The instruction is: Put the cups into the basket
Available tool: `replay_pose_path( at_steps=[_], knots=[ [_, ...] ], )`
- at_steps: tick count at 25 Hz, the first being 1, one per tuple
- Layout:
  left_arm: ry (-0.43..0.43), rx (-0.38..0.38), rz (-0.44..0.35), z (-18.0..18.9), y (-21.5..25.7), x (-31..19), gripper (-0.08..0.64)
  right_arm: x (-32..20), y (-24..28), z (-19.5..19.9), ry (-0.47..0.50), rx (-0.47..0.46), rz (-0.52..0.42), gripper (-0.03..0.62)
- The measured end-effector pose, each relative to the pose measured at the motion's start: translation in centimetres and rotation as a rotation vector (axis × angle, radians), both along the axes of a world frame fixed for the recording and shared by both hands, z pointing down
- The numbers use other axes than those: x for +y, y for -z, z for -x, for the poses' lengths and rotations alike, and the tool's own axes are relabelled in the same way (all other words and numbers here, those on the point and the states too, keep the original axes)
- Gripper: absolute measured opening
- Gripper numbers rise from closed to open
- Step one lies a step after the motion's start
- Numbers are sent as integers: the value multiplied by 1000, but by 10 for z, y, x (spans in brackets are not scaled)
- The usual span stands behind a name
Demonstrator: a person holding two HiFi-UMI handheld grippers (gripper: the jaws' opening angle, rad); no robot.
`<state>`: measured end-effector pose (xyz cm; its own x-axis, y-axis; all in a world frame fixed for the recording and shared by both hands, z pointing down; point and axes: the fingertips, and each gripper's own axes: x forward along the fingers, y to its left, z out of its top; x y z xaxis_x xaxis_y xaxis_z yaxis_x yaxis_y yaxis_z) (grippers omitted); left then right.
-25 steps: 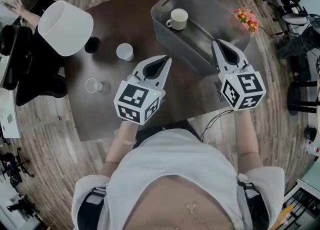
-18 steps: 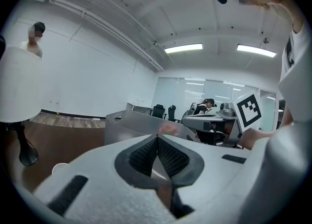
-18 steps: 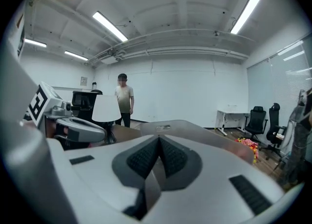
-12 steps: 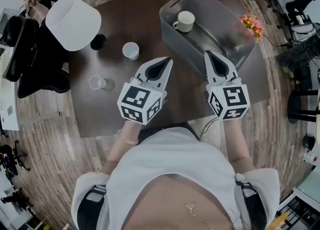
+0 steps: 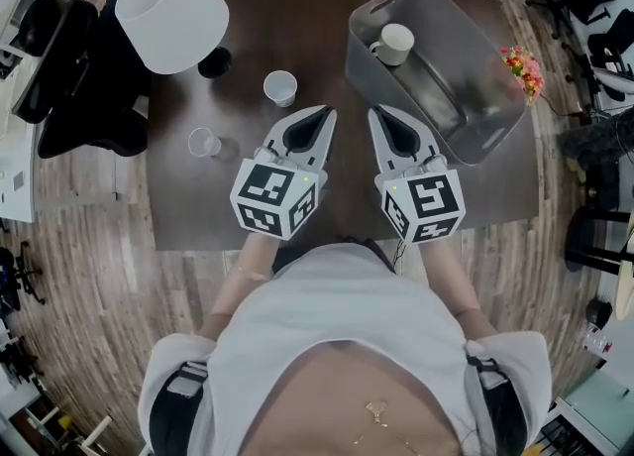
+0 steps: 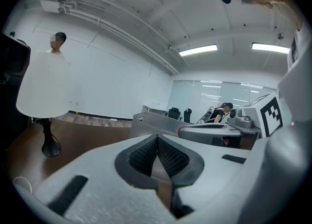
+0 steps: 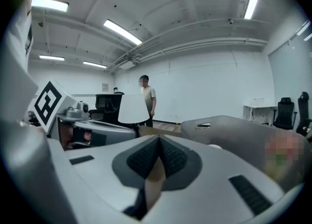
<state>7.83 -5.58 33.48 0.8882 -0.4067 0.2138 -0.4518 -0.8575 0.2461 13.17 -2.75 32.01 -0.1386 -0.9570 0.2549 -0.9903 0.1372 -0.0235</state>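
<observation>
bearing square markers (image 5: 265, 194), left tool (image 5: 327, 113) and right tool (image 5: 377, 113) hover closed.

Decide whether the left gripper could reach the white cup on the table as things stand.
Probably yes. The left gripper is near the white cup, with only bare table between them; the clear glass stands aside. Its jaws are shut, so they must open first.
</observation>
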Motion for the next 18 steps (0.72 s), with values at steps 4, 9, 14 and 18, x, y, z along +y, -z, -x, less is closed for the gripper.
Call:
replay_pose_path(
  at_steps=[4,9,14,18],
  knots=[
    [28,4,-10,6,1,-3,12,-4,-7,22,58,-9,12,11],
    [51,13,-7,11,0,-6,11,-8,-13,27,72,-27,33,11],
    [50,11,-15,11,0,-6,11,-7,-16,27,73,-36,41,11],
    [50,11,-19,10,2,-7,11,-8,-18,29,75,-40,45,11]
  ],
)
